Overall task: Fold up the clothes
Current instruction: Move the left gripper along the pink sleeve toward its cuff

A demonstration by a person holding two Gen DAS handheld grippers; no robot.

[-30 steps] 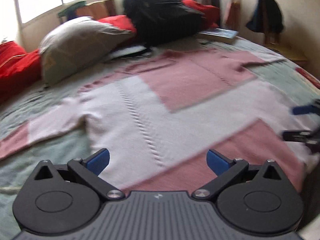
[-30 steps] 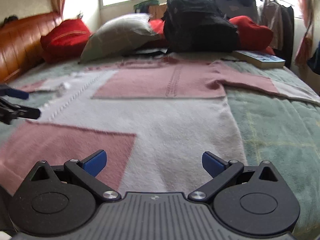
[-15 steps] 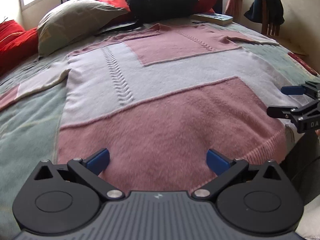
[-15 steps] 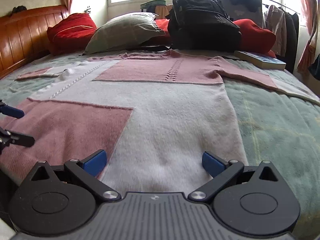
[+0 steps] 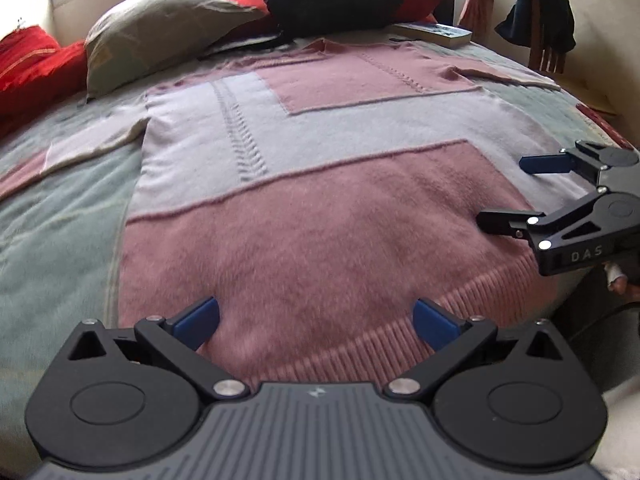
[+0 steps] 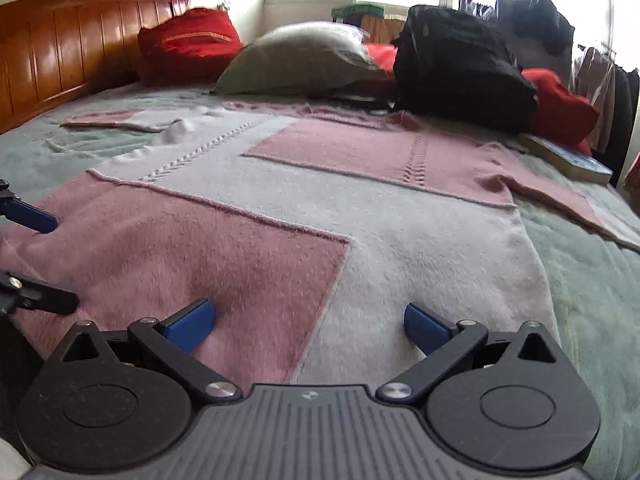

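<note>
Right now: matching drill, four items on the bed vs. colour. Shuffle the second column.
Things:
1. sweater hem
2. backpack
3. pillow
4. book

Colours:
A. black
B. blue cover
C. pink, ribbed
D. grey-beige

Pairs: 1-C, 2-A, 3-D, 4-B
</note>
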